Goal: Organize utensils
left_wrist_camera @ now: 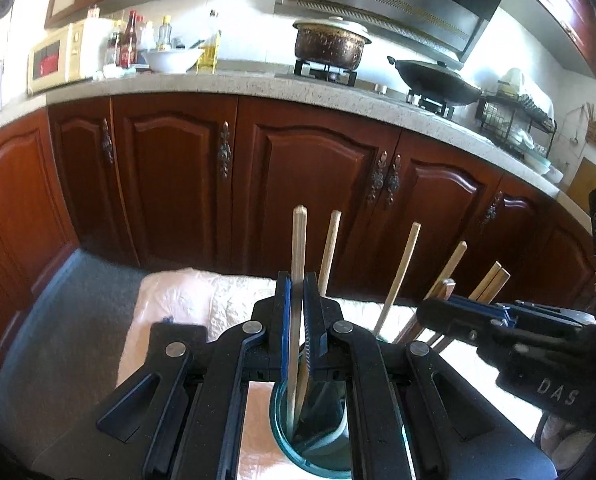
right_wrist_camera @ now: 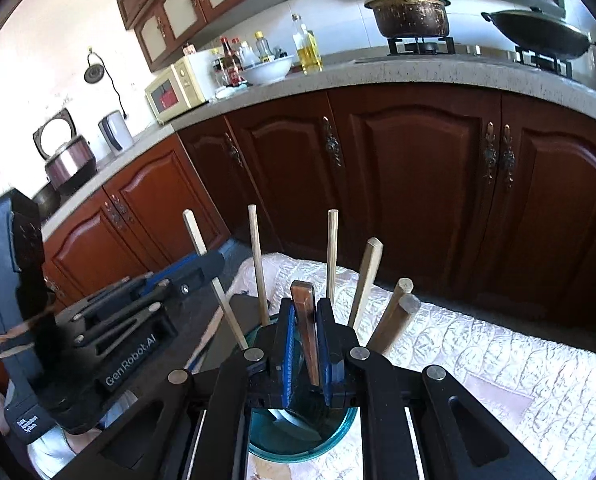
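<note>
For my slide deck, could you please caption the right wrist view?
Right hand-held gripper clamps a dark brown chopstick above a blue glass cup already holding pale chopsticks.

My left gripper is matte black plastic, with a blue pad lining the inside of each finger. Round silver pivot pins sit on the linkage arms behind the fingers, and further back each arm has a slot-shaped cutout. My right gripper has the same build: black fingers, ribbed blue pads, silver pins, slotted arms. Seen from the other side, the left unit's body carries white lettering reading "GenRobot.AI", with a smaller white label lower down that I cannot read. The right unit's body shows the white letters "DAS".
</note>
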Demonstrator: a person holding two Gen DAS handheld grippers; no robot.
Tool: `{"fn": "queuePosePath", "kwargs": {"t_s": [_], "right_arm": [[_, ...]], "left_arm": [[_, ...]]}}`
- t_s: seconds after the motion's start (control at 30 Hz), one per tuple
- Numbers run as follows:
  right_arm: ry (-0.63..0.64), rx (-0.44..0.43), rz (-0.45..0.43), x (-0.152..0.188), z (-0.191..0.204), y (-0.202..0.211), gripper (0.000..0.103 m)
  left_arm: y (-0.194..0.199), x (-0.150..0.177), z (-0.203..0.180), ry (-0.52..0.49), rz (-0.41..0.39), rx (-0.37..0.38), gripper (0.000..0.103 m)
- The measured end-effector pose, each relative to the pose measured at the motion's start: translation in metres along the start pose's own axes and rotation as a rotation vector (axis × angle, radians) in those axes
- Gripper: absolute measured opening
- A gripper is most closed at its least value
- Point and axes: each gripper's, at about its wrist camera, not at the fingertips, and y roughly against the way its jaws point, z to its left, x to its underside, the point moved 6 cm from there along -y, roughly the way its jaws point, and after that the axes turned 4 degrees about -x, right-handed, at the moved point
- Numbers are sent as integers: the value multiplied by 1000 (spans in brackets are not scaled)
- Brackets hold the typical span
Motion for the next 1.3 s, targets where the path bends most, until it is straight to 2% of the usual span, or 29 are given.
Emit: {"fn": "queuePosePath", "kwargs": {"t_s": [0.1,0.13,0.17,0.23,0.43,0.5,0.8,1.03,1.3], "right_arm": [[-32,-24,8,1,-3,3,12],[-37,-28,8,2,-3,6,19],[-38,-29,6,1,-2,8,29],[-36,-34,-9,3,-2,17,30],[-15,-20,-42,17,4,43,31],[-12,-5,-53,24,4,50,37],[-16,149,-63,69,-6,56,42],[-50,172,-72,84,-2,61,42],[-35,197,-94,87,9,72,43]], "left_arm": [[1,4,1,6,15,4,7],[2,4,1,8,19,5,13],[4,6,1,12,24,7,24],[7,7,2,25,30,20,34],[23,15,1,16,35,19,35],[30,21,0,7,37,2,38],[51,57,-7,-23,68,-62,39],[68,72,-13,-61,60,-94,39],[82,77,-10,-59,46,-105,39]]}}
